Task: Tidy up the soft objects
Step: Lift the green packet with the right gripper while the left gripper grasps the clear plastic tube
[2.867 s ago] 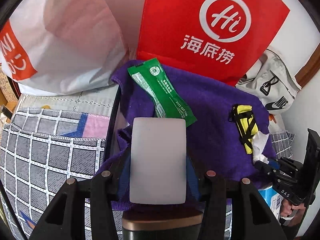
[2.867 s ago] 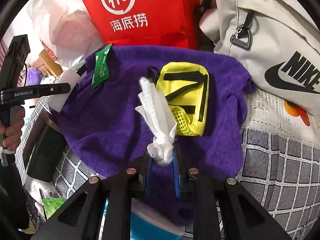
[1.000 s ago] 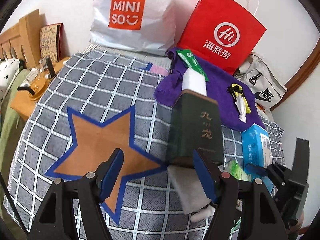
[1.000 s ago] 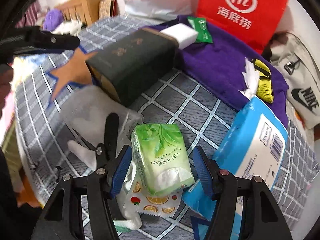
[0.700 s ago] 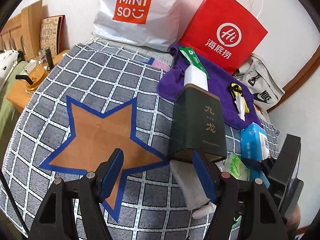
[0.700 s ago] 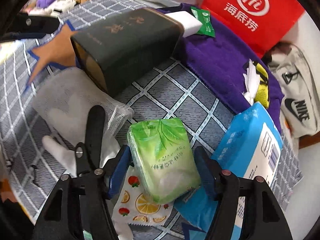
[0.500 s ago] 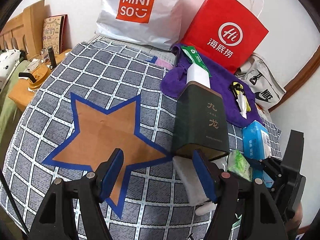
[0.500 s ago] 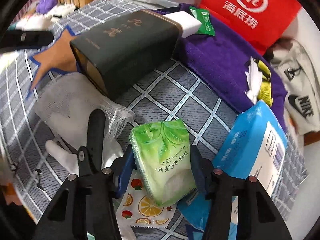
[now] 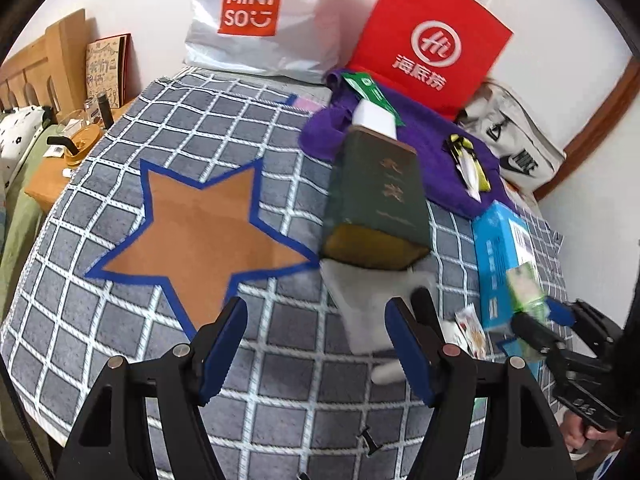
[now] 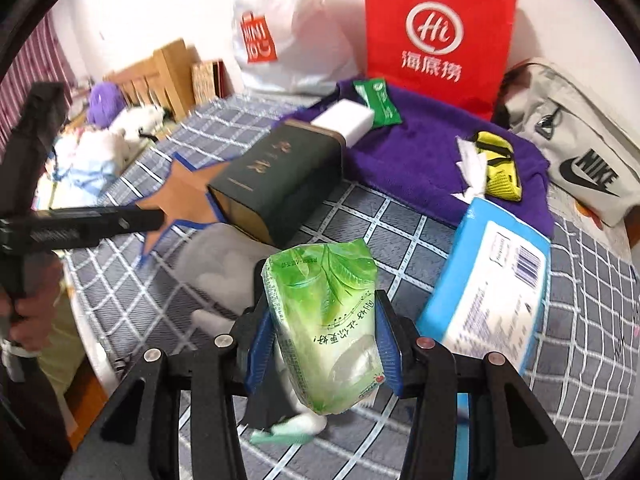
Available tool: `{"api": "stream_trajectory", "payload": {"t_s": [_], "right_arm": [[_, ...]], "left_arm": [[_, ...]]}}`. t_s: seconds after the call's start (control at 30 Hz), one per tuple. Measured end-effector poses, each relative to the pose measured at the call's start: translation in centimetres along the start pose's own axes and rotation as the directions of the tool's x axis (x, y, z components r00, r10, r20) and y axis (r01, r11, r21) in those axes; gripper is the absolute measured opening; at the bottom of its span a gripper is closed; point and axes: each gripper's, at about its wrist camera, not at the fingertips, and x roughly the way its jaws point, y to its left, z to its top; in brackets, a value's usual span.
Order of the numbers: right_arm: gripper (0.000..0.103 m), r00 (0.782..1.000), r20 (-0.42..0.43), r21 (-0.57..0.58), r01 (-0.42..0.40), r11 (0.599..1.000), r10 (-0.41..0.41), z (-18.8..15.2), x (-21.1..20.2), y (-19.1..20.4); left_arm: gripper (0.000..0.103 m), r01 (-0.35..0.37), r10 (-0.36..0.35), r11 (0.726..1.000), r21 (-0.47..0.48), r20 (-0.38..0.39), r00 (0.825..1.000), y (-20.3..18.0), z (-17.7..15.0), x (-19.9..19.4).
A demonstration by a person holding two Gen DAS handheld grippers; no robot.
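Checked bedspread (image 9: 120, 344), right tongs (image 10: 324, 336) now clamping lifted green tissue pack (image 10: 328, 320), left tongs (image 9: 316, 344) still wide, empty

A white wall (image 9: 140, 8) rises behind a bed spread with a grey checked blanket (image 9: 120, 340). A wooden headboard (image 9: 44, 64) stands at the left, a low wooden bedside table (image 9: 48, 176) beside it. Brown wooden trim (image 9: 600, 108) edges the right wall.

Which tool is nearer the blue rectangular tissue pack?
Right. The right tool, gripping the green tissue packet, sits beside the blue rectangular tissue pack; the left tool is farther off.
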Motion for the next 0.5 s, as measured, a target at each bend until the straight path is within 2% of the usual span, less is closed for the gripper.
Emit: {"api": "stream_trajectory", "payload": {"t_s": [0.27,0.5], "right_arm": [[0.046,0.998,0.060,0.055,-0.001,0.998,-0.003,-4.3,-4.4,-1.6],[0.046,0.998,0.008,0.139,0.060,0.988,-0.061,-9.2,-4.7,-4.8]], "left_arm": [[0.068,0.021,-0.021,1.000,0.011,0.009,1.000,-1.6,-2.1,1.1],[0.064,0.092,-0.092,0.996,-0.015,-0.007,0.996,-2.0,-2.3,3.4]]}}
